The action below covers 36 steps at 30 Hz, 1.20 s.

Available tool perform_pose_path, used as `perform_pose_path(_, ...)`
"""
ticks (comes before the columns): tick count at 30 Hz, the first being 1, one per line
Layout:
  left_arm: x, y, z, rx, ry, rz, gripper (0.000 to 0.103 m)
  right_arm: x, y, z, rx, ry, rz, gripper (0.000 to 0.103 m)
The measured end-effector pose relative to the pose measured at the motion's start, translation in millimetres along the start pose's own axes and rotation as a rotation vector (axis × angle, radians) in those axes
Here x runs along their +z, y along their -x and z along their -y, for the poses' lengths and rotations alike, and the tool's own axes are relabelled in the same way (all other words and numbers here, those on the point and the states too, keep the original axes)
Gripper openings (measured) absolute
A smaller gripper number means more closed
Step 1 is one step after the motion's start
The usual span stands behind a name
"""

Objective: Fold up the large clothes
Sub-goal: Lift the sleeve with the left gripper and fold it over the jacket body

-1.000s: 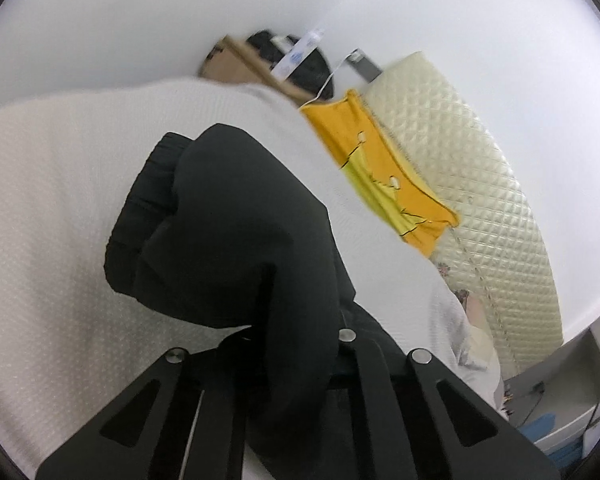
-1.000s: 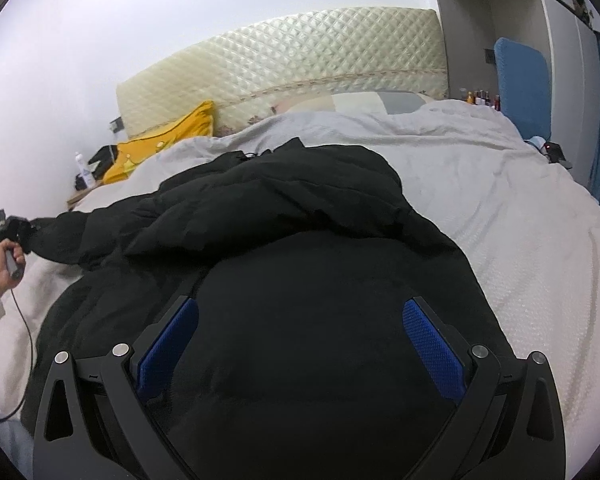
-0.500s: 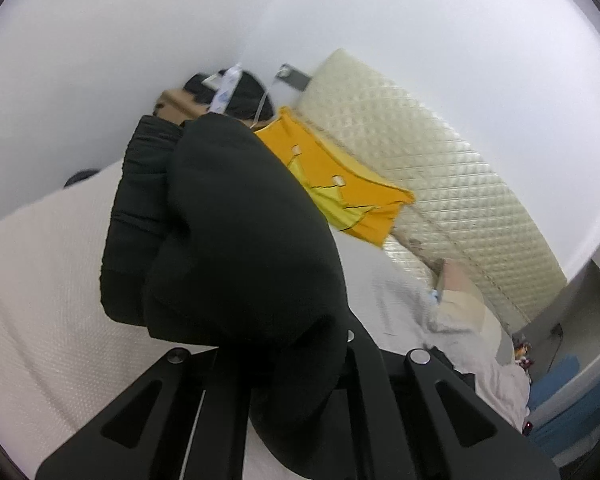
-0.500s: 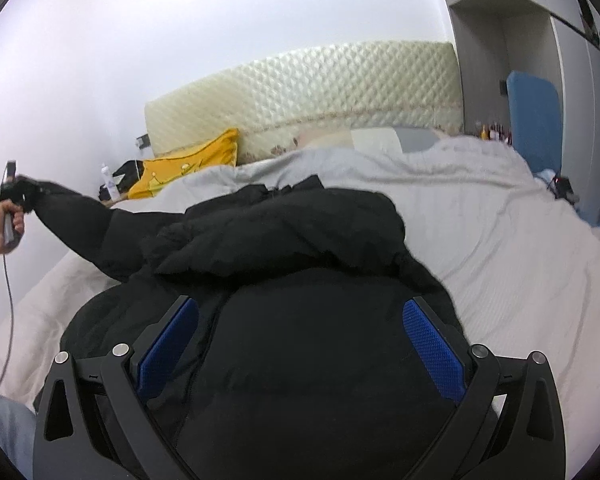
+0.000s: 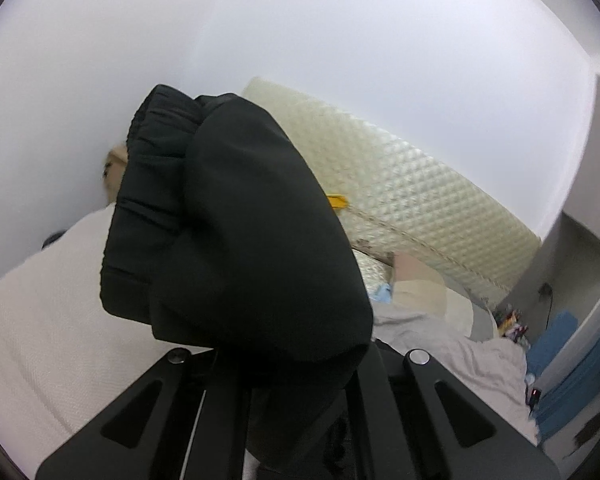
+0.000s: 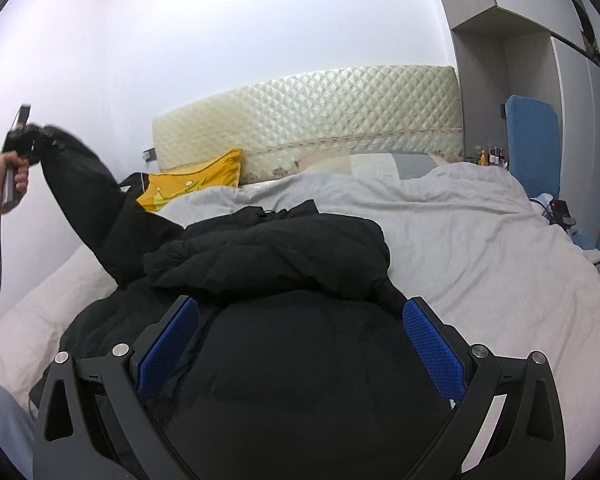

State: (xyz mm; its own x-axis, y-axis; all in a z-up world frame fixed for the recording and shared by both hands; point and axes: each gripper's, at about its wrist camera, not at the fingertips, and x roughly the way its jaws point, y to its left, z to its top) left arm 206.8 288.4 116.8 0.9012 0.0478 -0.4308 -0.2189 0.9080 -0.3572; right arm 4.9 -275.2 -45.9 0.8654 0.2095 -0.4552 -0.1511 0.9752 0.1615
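The right tool (image 6: 300,344) hovered with its blue pads (image 6: 434,350) wide apart over the black jacket (image 6: 300,360), which lay bunched on the bed (image 6: 480,248). To the left, the left tool (image 6: 18,142) was clamped on the jacket's sleeve (image 6: 84,200), holding the cuff (image 5: 156,184) raised off the bed, the sleeve stretched up from the body. Beyond the jacket lay a grey quilt (image 6: 380,196), then a yellow pillow (image 6: 196,180) against the quilted cream headboard (image 6: 308,116).
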Motion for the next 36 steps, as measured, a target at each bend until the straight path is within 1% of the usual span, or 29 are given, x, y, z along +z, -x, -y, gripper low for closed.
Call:
perform_pose_path(2,-1.9,1.2,25.5,-0.012,-0.036,0.005,0.005,2.2,0.5,7.1,0.014,-0.016,0.000,0.103)
perform_pose_path(3,-3.9,1.2,41.7,-0.004,-0.066,0.007,0.005,2.7,2.2,9.8,0.016,-0.021,0.005,0.103)
perform_pose_path(5,-10.2,0.0,73.6,0.008,-0.130,0.013,0.005,4.0,7.3,16.0,0.013,-0.024,0.018,0.103)
perform_pose_path(8,-23.5,-3.7,110.3,-0.004,-0.192,0.013,0.005,5.3,15.5,24.2,-0.002,-0.034,0.040,0.103)
perform_pose_path(12,-45.3,-13.2,154.7,-0.051,-0.246,-0.029,0.005,9.6,28.8,34.1,-0.005,-0.048,0.076,0.103)
perform_pose_path(15,-67.1,-18.5,192.0,-0.064,-0.327,-0.053,0.005,12.8,35.0,37.5,-0.015,-0.033,0.099,0.103)
perform_pose_path(18,-97.3,-24.7,224.2,-0.086,-0.374,-0.077,0.005,13.2,38.0,43.5,-0.009,-0.043,0.105,0.103)
perform_pose_path(19,-105.5,-21.7,228.0,-0.094,-0.379,-0.080,0.005,12.7,39.1,46.9,-0.007,-0.054,0.106,0.103)
perform_pose_path(23,-149.0,-35.0,259.8,-0.138,-0.385,-0.097,0.006,11.6,45.1,58.4,-0.004,-0.091,0.110,0.103)
perform_pose_path(25,-170.1,-41.1,269.8,-0.149,-0.399,-0.106,0.006,11.3,48.4,63.4,-0.009,-0.105,0.119,0.103)
perform_pose_path(27,-201.3,-47.7,280.9,-0.161,-0.430,-0.129,0.006,10.7,52.1,67.7,-0.017,-0.125,0.127,0.103)
perform_pose_path(28,-208.2,-48.7,285.6,-0.167,-0.437,-0.131,0.006,9.7,53.8,69.5,-0.021,-0.135,0.131,0.103)
perform_pose_path(30,-236.1,-53.3,293.4,-0.177,-0.477,-0.139,0.007,8.0,56.0,72.2,-0.026,-0.142,0.134,0.103)
perform_pose_path(31,-251.4,-59.3,298.3,-0.182,-0.502,-0.153,0.007,7.0,56.8,72.9,-0.026,-0.144,0.136,0.103)
perform_pose_path(32,-260.5,-65.7,308.2,-0.185,-0.519,-0.168,0.007,6.5,56.4,73.1,-0.023,-0.149,0.135,0.103)
perform_pose_path(34,-275.9,-74.9,314.9,-0.188,-0.539,-0.199,0.007,6.0,54.5,75.6,-0.014,-0.172,0.127,0.103)
perform_pose_path(36,-293.1,-84.5,323.4,-0.169,-0.575,-0.250,0.007,5.4,53.1,78.8,0.006,-0.194,0.118,0.103)
